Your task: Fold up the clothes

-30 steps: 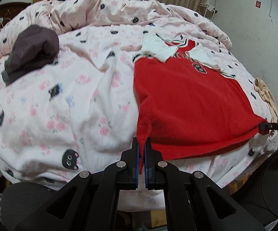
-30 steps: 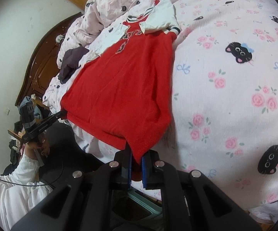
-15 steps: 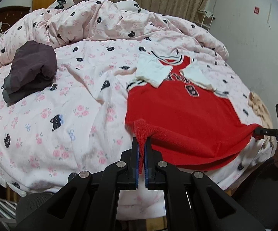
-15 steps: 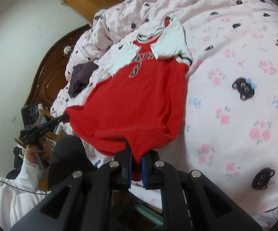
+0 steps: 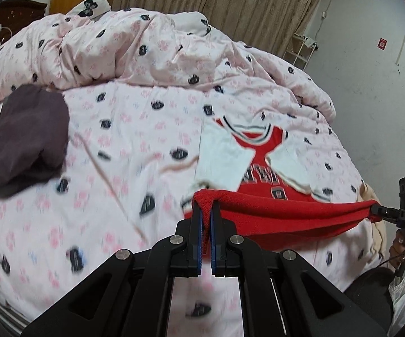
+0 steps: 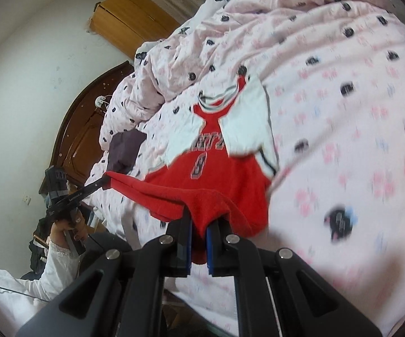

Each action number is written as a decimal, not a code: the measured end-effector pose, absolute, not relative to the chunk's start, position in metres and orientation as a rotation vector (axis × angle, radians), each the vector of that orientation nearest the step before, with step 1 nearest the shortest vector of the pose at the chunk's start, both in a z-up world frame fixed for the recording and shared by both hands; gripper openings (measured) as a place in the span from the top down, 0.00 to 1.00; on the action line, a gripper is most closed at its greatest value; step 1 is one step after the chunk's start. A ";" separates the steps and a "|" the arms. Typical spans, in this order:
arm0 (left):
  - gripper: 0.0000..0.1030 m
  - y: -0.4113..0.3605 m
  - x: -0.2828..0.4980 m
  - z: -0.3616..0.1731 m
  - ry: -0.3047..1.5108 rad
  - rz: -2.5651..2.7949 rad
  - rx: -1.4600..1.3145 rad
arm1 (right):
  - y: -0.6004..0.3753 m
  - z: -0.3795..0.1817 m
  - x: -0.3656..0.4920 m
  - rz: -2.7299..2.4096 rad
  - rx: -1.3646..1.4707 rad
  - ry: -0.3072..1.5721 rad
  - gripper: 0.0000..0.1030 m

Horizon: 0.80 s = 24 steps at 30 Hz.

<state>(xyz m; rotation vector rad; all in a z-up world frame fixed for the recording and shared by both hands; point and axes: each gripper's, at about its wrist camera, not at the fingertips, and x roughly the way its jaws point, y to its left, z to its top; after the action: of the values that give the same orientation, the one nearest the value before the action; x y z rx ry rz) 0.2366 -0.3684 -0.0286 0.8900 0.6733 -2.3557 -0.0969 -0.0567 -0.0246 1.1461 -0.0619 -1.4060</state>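
Note:
A red jersey (image 5: 261,179) with white sleeves lies on the pink flowered bedspread (image 5: 112,146). Its bottom hem is lifted off the bed and stretched between both grippers, folding up over the chest. My left gripper (image 5: 206,210) is shut on the hem's left corner. In that view the right gripper (image 5: 376,210) pinches the other corner at the far right. In the right wrist view my right gripper (image 6: 199,219) is shut on the red jersey (image 6: 202,168), and the left gripper (image 6: 105,181) holds the far corner at the left.
A dark purple garment (image 5: 28,137) lies bunched on the bed's left side. A rumpled quilt (image 5: 146,47) is heaped at the back. A beige cloth (image 5: 376,219) sits at the bed's right edge. A wooden headboard (image 6: 81,129) and a person's hand (image 6: 67,224) show at left.
Both grippers rose and carried the jersey's hem forward, up off the bed. The red body, flat a second ago, now folds over toward the collar.

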 end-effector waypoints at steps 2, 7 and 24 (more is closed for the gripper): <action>0.97 -0.379 0.228 -0.025 0.675 -2.353 0.881 | -0.070 -0.018 -0.107 -1.411 1.142 -0.051 0.92; 0.97 -0.406 0.208 -0.024 0.698 -2.337 0.865 | -0.101 -0.010 -0.133 -1.415 1.146 -0.034 0.92; 0.97 -0.494 0.141 -0.068 0.794 -2.242 0.928 | -0.201 -0.038 -0.208 -1.447 1.235 -0.056 0.92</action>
<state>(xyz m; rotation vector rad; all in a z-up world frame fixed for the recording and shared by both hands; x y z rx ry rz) 0.1407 -0.4940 -0.0678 0.9279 0.7939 -2.2415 -0.2081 -0.2013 -0.0380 1.2351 -0.0559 -1.4468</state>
